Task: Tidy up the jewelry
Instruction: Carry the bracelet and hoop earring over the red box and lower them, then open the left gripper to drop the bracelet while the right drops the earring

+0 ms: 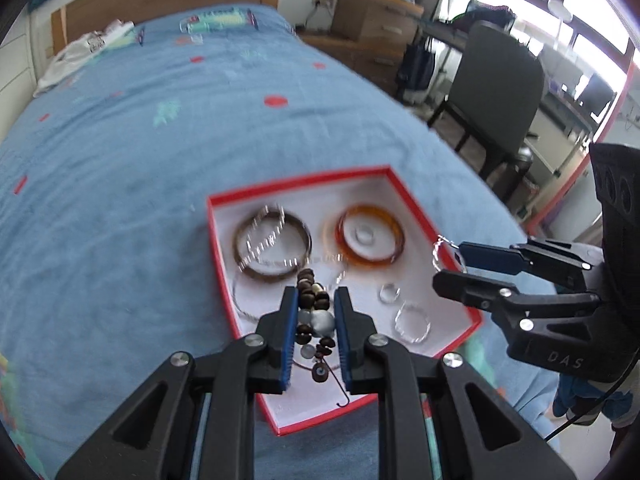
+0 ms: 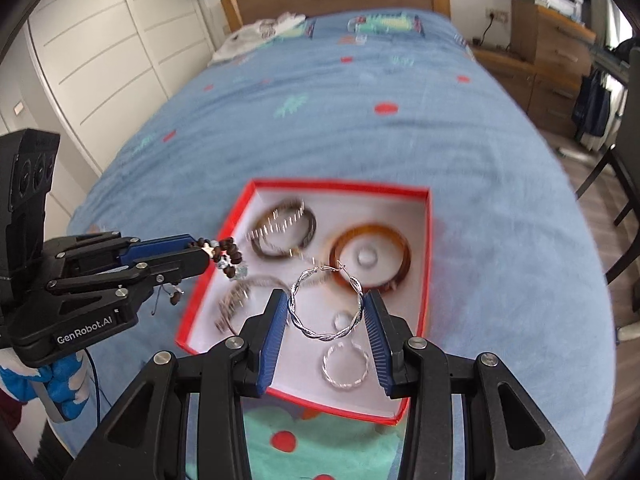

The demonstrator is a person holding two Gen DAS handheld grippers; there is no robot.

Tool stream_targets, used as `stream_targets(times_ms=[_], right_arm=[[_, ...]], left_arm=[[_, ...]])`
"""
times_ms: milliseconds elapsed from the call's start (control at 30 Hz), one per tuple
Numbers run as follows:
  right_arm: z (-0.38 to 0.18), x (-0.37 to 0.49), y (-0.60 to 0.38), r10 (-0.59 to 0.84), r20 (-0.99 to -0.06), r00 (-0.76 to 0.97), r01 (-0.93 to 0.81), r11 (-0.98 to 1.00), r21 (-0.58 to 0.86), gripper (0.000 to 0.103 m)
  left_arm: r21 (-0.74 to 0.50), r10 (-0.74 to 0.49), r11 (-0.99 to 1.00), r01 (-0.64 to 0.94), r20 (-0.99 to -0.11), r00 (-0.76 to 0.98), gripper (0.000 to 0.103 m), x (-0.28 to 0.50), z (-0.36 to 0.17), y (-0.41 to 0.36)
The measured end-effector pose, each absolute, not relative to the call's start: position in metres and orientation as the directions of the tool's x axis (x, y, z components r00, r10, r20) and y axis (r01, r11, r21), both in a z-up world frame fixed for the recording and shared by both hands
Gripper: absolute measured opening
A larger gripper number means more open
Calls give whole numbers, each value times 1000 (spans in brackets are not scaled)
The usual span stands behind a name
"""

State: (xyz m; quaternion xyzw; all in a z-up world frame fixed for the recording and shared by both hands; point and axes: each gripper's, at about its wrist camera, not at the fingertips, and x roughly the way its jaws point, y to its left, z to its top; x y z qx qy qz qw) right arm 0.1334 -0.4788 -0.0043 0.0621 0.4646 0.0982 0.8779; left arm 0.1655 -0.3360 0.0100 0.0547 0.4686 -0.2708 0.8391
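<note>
red-rimmed white-lined shallow box (image 2: 427,240) on blue bed (image 2: 360,140): amber bangle (image 2: 370,258), dark bangles (image 2: 284,232), twisted silver hoop (image 2: 346,366) are held inside | left gripper (image 1: 316,312): brown-and-silver beaded strand (image 1: 314,308) is pinched over box | right gripper (image 2: 326,320): second twisted silver hoop earring (image 2: 326,306) is clamped above box

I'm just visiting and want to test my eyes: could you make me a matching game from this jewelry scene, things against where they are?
Things:
1. beaded earring
2. twisted hoop
3. amber bangle
4. red box

Places:
A. on the blue bedspread
B. in the left gripper
C. lying in the box
D. in the right gripper

Pairs: 1-B, 2-D, 3-C, 4-A
</note>
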Motion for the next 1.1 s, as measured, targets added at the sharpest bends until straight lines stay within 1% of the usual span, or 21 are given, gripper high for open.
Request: stream_targets(times_ms=[167, 433, 567, 800, 933, 1100], right_arm=[[-44, 135, -473, 271, -843, 465, -184, 961, 208, 40], [-73, 136, -465, 290, -872, 395, -238, 949, 208, 40], [-75, 137, -465, 292, -876, 383, -246, 947, 208, 40], [-75, 141, -459, 271, -887, 375, -255, 950, 182, 40], [-73, 141, -458, 265, -889, 373, -254, 951, 177, 44], [-70, 141, -462, 258, -889, 378, -240, 955, 175, 44]], left_arm=[[-151, -371, 848, 509, -853, 366, 17, 169, -20, -338], [-153, -358, 845, 512, -874, 330, 17, 173, -41, -341], [-158, -352, 846, 509, -883, 311, 17, 175, -51, -342], [-168, -357, 847, 504, -883, 306, 18, 175, -52, -340], [-165, -352, 850, 500, -885, 307, 18, 175, -51, -337], [-170, -353, 852, 496, -886, 302, 18, 173, -48, -332]])
